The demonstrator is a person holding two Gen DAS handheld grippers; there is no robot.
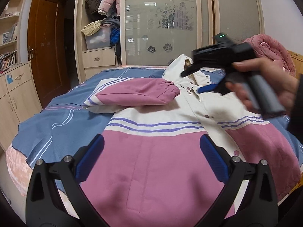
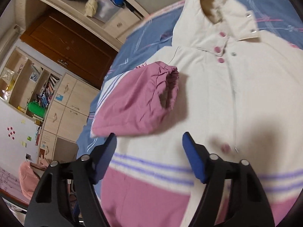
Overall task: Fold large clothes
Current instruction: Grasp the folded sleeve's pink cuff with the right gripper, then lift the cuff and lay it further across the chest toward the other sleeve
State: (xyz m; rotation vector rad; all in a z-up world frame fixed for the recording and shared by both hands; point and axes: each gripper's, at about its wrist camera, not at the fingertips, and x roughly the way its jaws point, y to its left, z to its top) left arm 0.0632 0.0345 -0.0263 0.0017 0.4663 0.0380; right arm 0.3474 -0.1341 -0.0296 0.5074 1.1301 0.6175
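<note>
Pink sleeve (image 2: 136,102) lies just ahead-left of empty, parted right gripper (image 2: 149,157), axis crosswise; left gripper (image 1: 151,158) open, farther.

Right gripper (image 2: 149,151) over a jacket (image 2: 217,98) on a bed (image 2: 144,37)

The jaws stand apart at 6 o'clock with nothing between them, blue pads (image 2: 193,158) above the jacket's purple stripes (image 2: 151,168). The pink sleeve (image 2: 136,102) lies folded across the white chest near centre, cuff open toward 3 o'clock. The collar (image 2: 233,17) sits at 1 o'clock, pink snaps (image 2: 220,60) below it. A brown door (image 2: 72,45) is at 10 o'clock, a bookshelf (image 2: 37,89) at 9 o'clock.
</note>
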